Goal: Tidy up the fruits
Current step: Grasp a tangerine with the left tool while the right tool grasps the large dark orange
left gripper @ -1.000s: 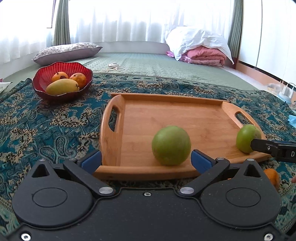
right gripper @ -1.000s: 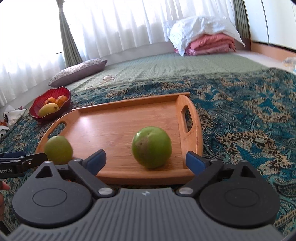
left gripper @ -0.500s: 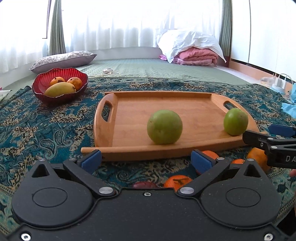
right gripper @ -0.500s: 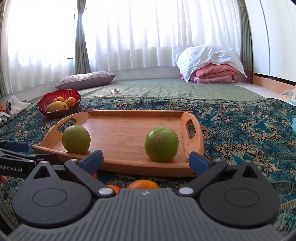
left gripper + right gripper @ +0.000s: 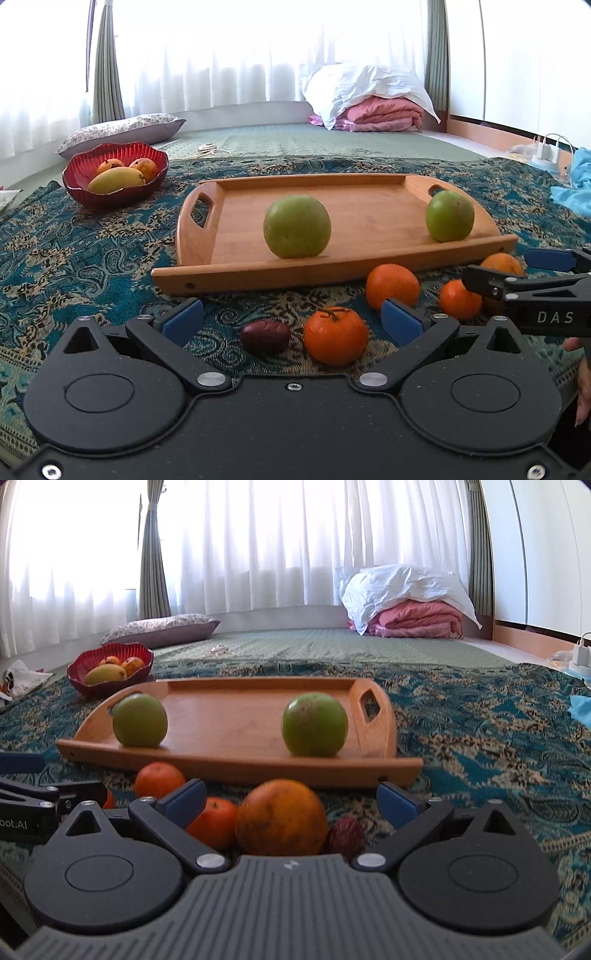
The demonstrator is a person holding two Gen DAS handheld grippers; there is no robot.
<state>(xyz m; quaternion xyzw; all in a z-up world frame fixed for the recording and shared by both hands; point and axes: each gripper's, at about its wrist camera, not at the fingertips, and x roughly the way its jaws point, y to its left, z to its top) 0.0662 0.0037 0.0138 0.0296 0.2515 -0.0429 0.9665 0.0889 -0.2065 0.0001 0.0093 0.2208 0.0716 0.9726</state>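
Observation:
A wooden tray (image 5: 369, 225) (image 5: 236, 723) lies on the patterned cloth with two green fruits on it, one large (image 5: 297, 226) (image 5: 140, 720) and one smaller (image 5: 450, 216) (image 5: 314, 724). In front of the tray lie several oranges (image 5: 335, 335) (image 5: 280, 818) and a dark purple fruit (image 5: 265, 336) (image 5: 344, 833). My left gripper (image 5: 291, 319) is open and empty, just short of the purple fruit and an orange. My right gripper (image 5: 291, 797) is open and empty, with a big orange between its fingers, not gripped.
A red bowl (image 5: 114, 181) (image 5: 110, 666) with a mango and other fruit stands at the back left. A pillow (image 5: 122, 131) and folded bedding (image 5: 373, 99) lie beyond the cloth. A blue cloth (image 5: 576, 184) lies far right.
Both grippers have pulled back from the tray and sunk lower. Each left a green fruit on the tray. The oranges and purple fruit have come into view in front.

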